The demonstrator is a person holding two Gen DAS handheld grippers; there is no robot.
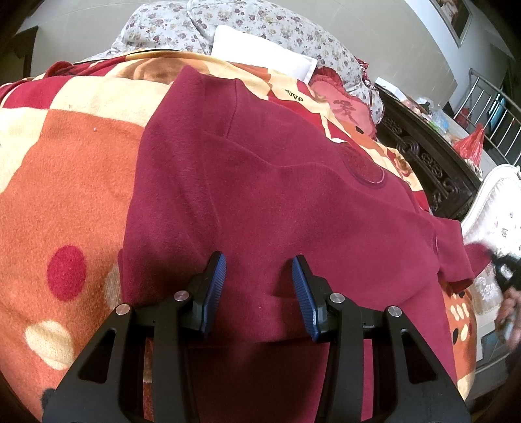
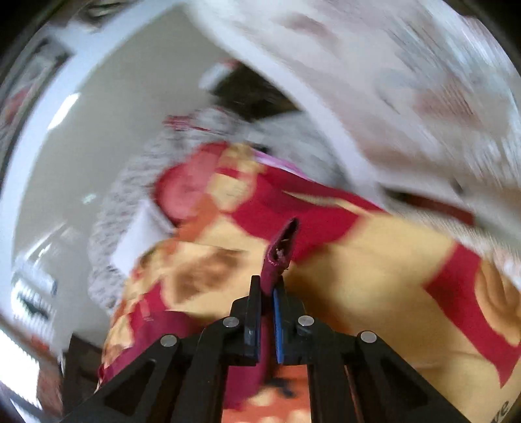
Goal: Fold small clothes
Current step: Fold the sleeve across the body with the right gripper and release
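A maroon sweatshirt point(image 1: 260, 182) lies spread on a patterned blanket point(image 1: 65, 182) on a bed. My left gripper point(image 1: 259, 263) is open, its blue pads just above the garment's near part, holding nothing. In the right wrist view, which is blurred by motion, my right gripper point(image 2: 267, 286) is shut on a maroon cuff or sleeve end point(image 2: 281, 250) that sticks up between the pads. In the left wrist view the right gripper point(image 1: 503, 270) shows blurred at the far right, beyond the garment's sleeve point(image 1: 456, 247).
A floral quilt point(image 1: 260, 22) and a white pillow point(image 1: 260, 55) lie at the bed's head. A dark carved footboard point(image 1: 429, 162) and a white upholstered piece of furniture point(image 1: 498, 208) stand to the right. A red bag point(image 1: 469, 143) sits on a table beyond.
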